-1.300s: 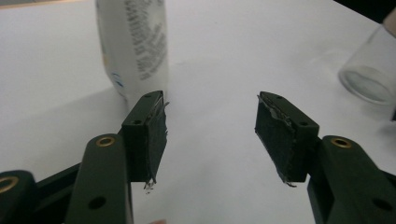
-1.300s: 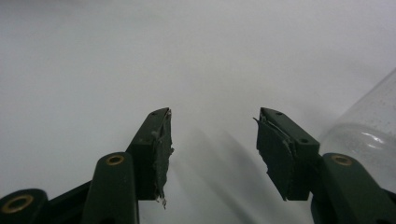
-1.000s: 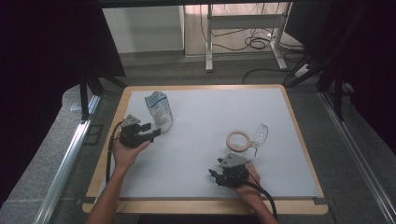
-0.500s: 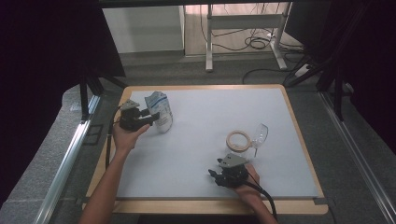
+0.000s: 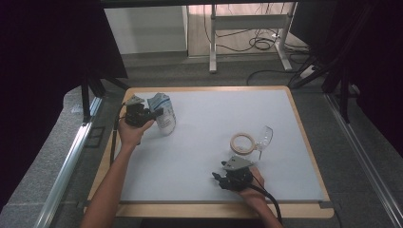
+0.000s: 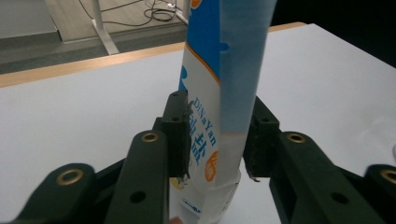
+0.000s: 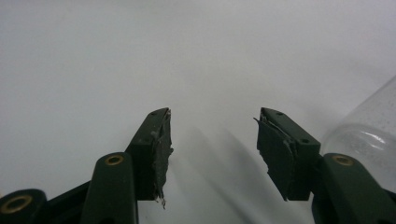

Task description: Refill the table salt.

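Blue-and-white carton (image 6: 219, 107) stands upright at ten o'clock on the surface (image 5: 214, 142), pinched low by the left tongs (image 6: 215, 135), which have just been closing. Squeeze gently, lift straight. Right tongs (image 7: 212, 140) rest spread, empty, at six o'clock.

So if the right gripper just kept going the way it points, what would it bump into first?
Probably nothing soon: ahead of the right gripper, open and holding nothing, lies bare table. The glass sits off to its side, seemingly outside that line, though depth is unclear.
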